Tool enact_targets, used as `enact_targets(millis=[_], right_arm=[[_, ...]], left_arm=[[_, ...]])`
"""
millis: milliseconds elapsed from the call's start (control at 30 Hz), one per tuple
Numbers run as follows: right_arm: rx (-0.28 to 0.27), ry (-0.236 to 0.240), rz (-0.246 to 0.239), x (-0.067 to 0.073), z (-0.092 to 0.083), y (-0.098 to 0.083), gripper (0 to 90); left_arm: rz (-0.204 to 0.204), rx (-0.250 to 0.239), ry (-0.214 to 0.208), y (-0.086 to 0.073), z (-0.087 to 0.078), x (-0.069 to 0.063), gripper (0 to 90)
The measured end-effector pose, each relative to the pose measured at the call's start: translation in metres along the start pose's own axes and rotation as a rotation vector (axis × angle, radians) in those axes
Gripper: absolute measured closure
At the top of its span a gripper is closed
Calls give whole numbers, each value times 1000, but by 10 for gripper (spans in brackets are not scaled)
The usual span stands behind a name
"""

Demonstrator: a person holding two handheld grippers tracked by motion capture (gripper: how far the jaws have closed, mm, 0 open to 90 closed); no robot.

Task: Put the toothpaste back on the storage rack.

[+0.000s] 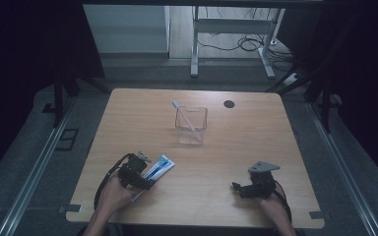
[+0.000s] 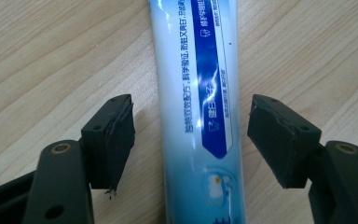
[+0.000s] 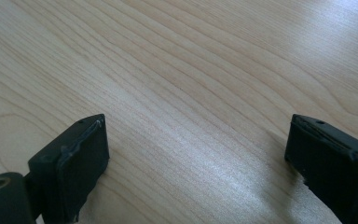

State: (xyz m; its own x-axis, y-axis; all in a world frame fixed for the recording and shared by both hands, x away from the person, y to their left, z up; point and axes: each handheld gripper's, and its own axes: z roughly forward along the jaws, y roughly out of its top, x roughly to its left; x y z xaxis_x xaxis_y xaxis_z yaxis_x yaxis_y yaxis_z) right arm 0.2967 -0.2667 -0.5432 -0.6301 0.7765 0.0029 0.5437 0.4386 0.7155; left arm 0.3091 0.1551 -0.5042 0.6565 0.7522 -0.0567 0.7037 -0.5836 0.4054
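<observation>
- I count one wooden table (image 1: pixel 236 162), two grippers, two hands, one tube, one cup, one toothbrush.
- My left gripper (image 1: pixel 139 173) sits at the near-left part of the table, held by the left hand (image 1: pixel 113 194).
- In the left gripper view the left gripper (image 2: pixel 191 140) has its jaws spread wide, one on each side of the toothpaste tube (image 2: pixel 200 112); small gaps show on both sides, so nothing is clamped.
- One toothpaste tube (image 1: pixel 158 168), white and blue, lies flat on the table, running from under the left gripper toward the far right.
- My right gripper (image 1: pixel 252 187) is at the near-right part of the table, well apart from the tube, held by the right hand (image 1: pixel 274 206).
- In the right gripper view the right gripper (image 3: pixel 196 154) has its jaws wide apart over bare wood, grasping nothing.
- One clear cup (image 1: pixel 191 125) stands upright near the table's middle, toward the far side.
- One toothbrush (image 1: pixel 184 117) leans inside the cup, head poking out over the far-left rim.
- One dark round hole (image 1: pixel 229 104) sits on the far table edge, right of the cup.
</observation>
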Motion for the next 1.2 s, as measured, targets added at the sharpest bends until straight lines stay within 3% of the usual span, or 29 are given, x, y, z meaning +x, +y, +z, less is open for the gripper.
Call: enact_targets(millis=[533,900,1033,1200], right_arm=[[3,0,0,0,0,0,59],[3,0,0,0,0,0,59],[3,0,0,0,0,0,59],[3,0,0,0,0,0,59]], left_arm=[[51,99,2,27,14,-3,428],[36,158,3,35,17,-4,474],[27,179,3,38,16,-5,533],[1,158,-20,36,12,-2,638]])
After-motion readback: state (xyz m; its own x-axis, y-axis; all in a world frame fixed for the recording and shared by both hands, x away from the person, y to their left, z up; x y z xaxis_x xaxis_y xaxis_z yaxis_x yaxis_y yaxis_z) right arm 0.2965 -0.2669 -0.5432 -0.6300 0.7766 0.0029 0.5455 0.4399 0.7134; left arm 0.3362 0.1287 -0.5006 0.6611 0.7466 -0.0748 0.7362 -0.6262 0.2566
